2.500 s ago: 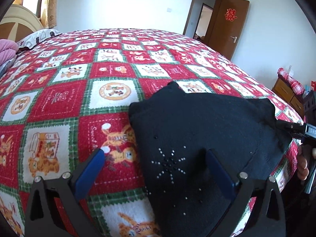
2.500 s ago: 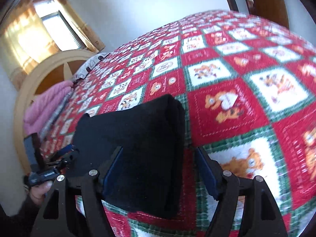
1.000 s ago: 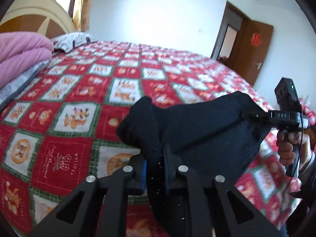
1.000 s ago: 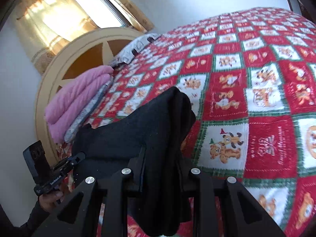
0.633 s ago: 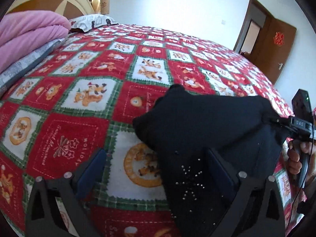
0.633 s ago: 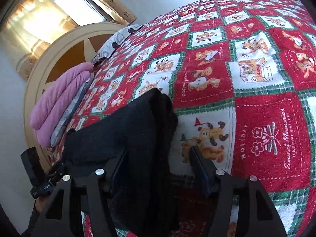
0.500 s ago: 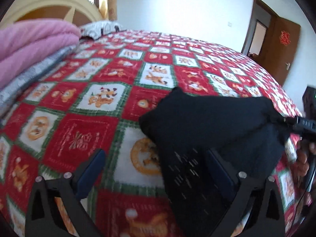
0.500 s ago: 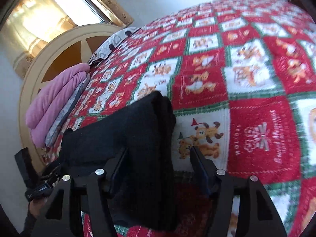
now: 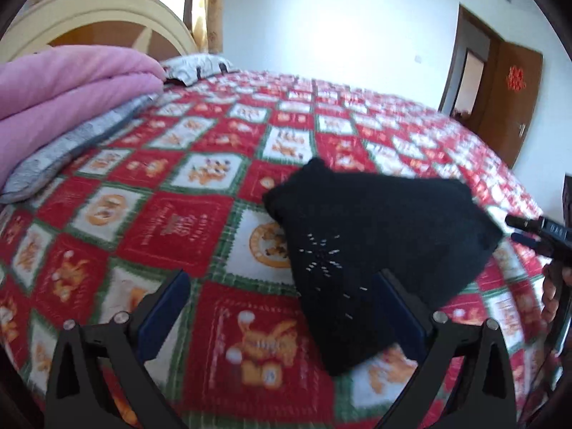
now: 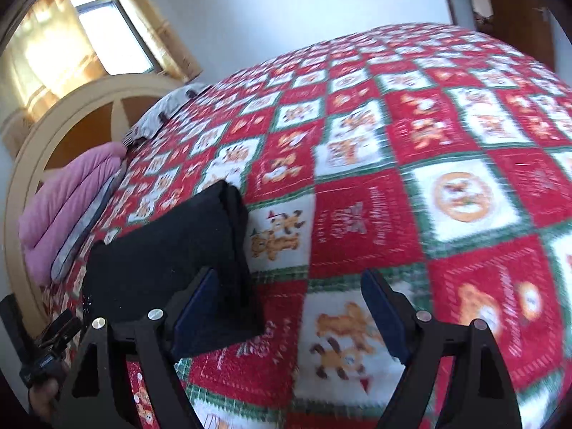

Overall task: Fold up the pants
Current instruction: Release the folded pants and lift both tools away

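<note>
The black pants (image 9: pixel 379 236) lie folded into a compact bundle on the red, white and green patterned bedspread (image 9: pixel 171 221); small shiny studs show on the near part. My left gripper (image 9: pixel 282 307) is open and empty, just in front of the bundle, its right finger over the near edge. In the right wrist view the pants (image 10: pixel 171 250) lie at the left, and my right gripper (image 10: pixel 289 311) is open and empty above the bedspread (image 10: pixel 447 193), with its left finger over the bundle's right edge. The right gripper's tips also show in the left wrist view (image 9: pixel 525 230).
A pink folded quilt (image 9: pixel 64 96) on a grey blanket (image 9: pixel 71 146) lies at the head of the bed by the cream headboard (image 9: pixel 96 10). A patterned pillow (image 9: pixel 196 68) lies behind it. A brown door (image 9: pixel 514 96) stands at the far right.
Both grippers were shut on the pants and carried them up the bed. They have since opened, let the bundle down and drawn back; the right one has swung to the right.
</note>
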